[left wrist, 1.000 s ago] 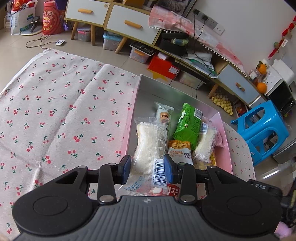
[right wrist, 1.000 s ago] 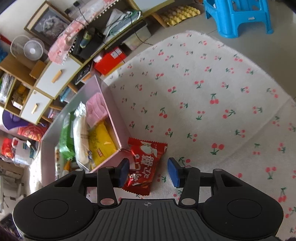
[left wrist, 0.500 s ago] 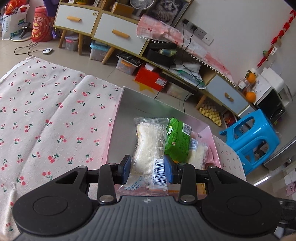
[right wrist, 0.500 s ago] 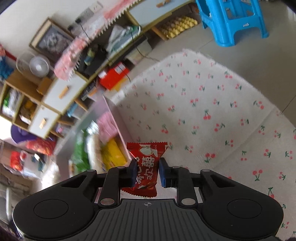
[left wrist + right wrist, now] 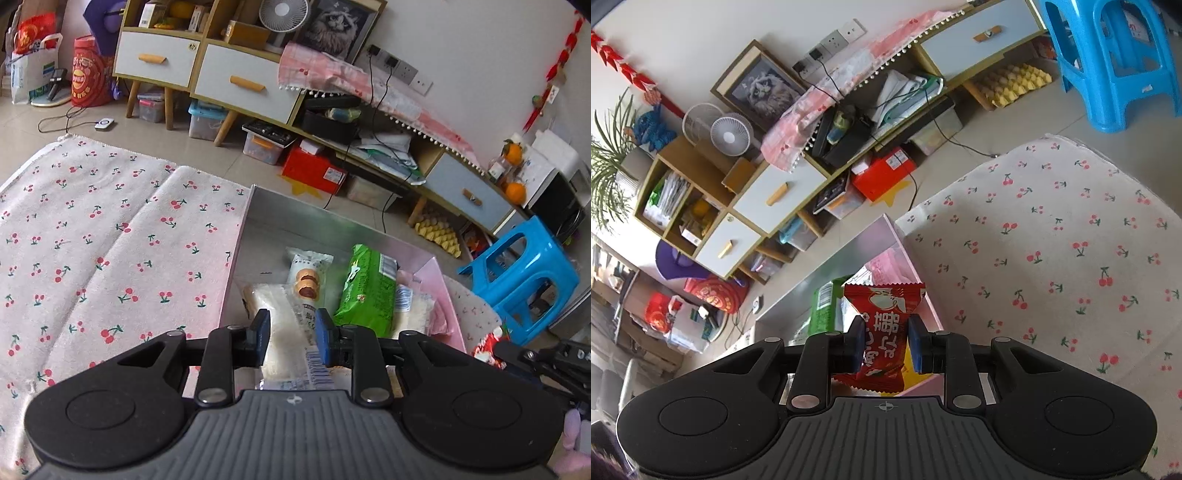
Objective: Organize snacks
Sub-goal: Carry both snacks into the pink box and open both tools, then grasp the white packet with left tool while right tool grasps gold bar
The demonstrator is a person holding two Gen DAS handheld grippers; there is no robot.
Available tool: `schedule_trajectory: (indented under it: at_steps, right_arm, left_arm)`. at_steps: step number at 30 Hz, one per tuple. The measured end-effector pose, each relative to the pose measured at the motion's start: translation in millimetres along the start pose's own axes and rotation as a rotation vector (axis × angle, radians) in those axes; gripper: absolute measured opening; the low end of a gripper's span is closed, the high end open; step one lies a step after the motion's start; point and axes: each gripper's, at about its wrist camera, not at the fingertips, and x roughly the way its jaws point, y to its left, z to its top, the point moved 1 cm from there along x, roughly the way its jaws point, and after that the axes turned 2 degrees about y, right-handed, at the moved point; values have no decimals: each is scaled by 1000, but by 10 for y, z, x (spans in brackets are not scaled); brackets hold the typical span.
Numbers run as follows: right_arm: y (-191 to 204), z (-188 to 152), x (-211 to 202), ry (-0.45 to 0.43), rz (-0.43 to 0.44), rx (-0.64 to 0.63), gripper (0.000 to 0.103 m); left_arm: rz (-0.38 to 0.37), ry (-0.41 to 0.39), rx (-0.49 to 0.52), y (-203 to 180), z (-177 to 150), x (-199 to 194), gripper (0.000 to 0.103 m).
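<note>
A pink box with a grey inside stands on the cherry-print cloth. In it lie a green packet, a biscuit packet and a pink packet. My left gripper hangs over the box's near end; its jaws are closing, with the clear bread packet pinched between the pads. My right gripper is shut on a red snack packet, held in the air above the box's pink rim. That red packet also shows at the right edge of the left wrist view.
A blue plastic stool stands on the tiled floor beyond the cloth. Low cabinets with drawers, storage bins and a red carton line the far wall. Bare cloth spreads out on both sides of the box.
My right gripper shut on the red packet and lifted it off the cloth to above the box's edge. The left jaws narrowed on the bread packet.
</note>
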Motion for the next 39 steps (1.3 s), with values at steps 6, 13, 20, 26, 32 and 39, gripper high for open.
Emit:
schedule_trajectory:
  at_steps: [6, 13, 20, 26, 32, 39]
  right_arm:
    - [-22, 3, -17, 18, 23, -5, 54]
    - [9, -8, -213, 13, 39, -45, 70]
    - [72, -202, -379, 65, -24, -137, 84]
    - [24, -419, -566, 88, -38, -202, 88]
    - [63, -813, -725, 127, 17, -388, 97]
    - [29, -1344, -860, 108, 24, -635, 97]
  left_arm:
    - [9, 15, 69, -32, -23, -78, 44]
    - [41, 41, 223, -93, -139, -212, 65]
    - [34, 74, 363, -80, -333, -350, 83]
    - [-1, 110, 485, -102, -594, -417, 92]
    - [-23, 103, 604, -92, -874, -507, 101]
    - [-36, 101, 684, 17, -1204, -574, 103]
